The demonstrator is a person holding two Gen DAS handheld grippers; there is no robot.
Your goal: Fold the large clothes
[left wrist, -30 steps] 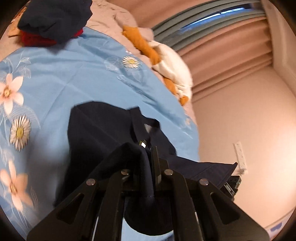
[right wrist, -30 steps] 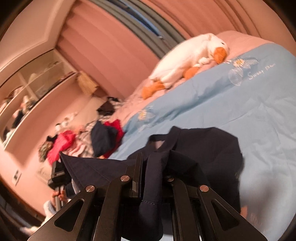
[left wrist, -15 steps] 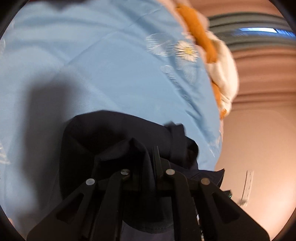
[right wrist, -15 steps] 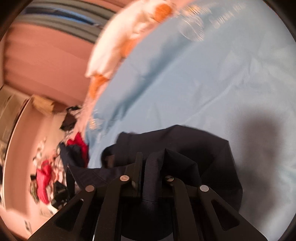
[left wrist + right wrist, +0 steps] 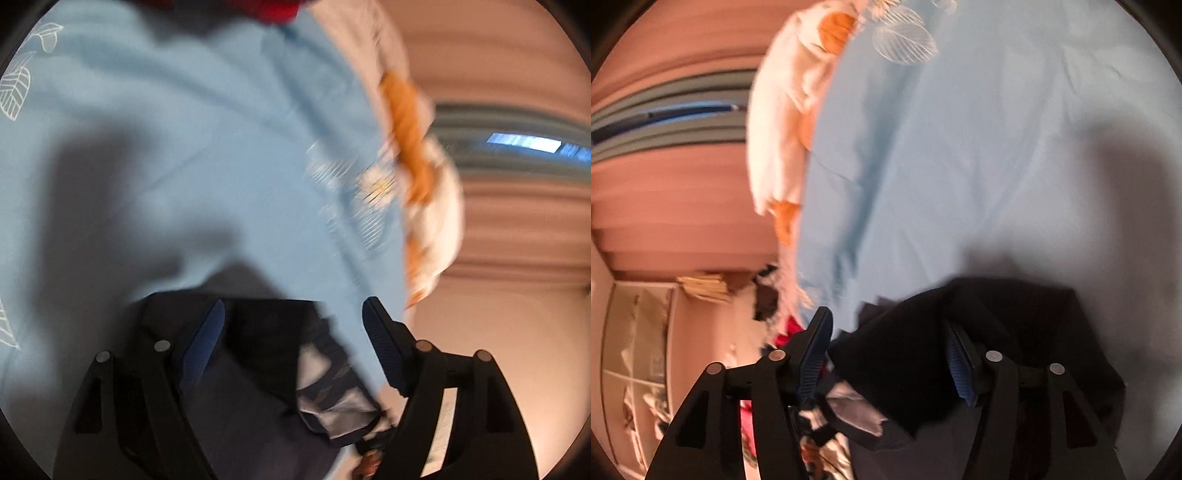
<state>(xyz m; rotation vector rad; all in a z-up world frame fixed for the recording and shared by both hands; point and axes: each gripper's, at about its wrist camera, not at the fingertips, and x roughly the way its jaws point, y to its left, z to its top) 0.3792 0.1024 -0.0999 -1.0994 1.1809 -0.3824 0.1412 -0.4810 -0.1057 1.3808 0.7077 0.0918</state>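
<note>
Since a second earlier, both tools had dropped toward the bed and let go. My left gripper and right gripper had just been opening; the dark navy cloth garment lay loose between unpressing pads, bunched directly beneath both on the light blue floral bedspread, equally near each hand.
</note>
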